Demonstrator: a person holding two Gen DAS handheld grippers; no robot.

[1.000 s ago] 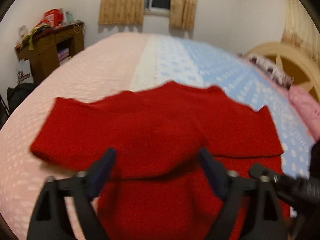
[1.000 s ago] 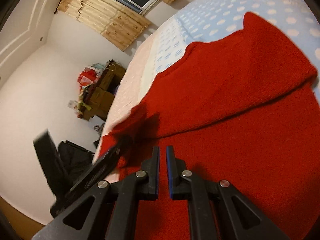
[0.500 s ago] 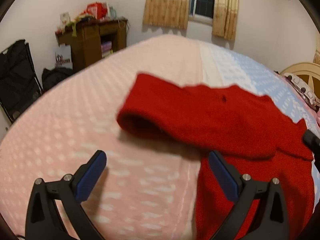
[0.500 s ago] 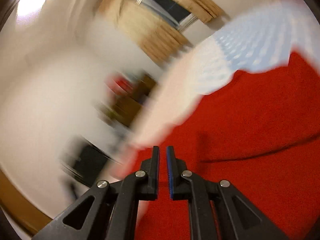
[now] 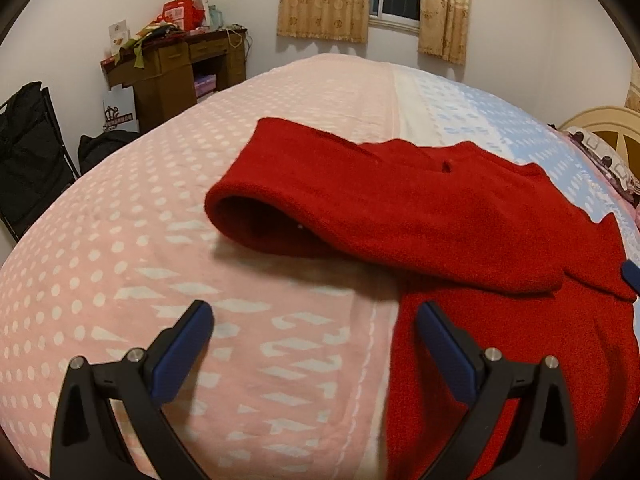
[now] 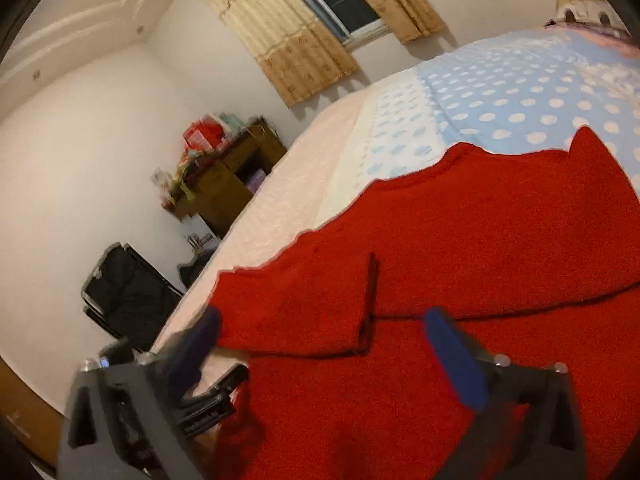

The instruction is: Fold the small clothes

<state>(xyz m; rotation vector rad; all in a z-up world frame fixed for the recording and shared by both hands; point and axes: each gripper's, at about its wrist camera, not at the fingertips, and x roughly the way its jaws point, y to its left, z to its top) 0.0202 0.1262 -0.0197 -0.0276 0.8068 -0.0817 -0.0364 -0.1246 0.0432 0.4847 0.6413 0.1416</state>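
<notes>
The right gripper [image 6: 320, 332] springs from pinched shut to opening wide, nothing between its jaws. The left gripper [image 5: 316, 328] gapes empty too. The red sweater [image 5: 440, 216] lies half-folded, sleeve across, on the dotted bedspread [image 5: 160, 240].

Both wrist views close above the bed [image 5: 120, 240], angled down, sharing the red garment [image 5: 440, 216], window wall beyond
</notes>
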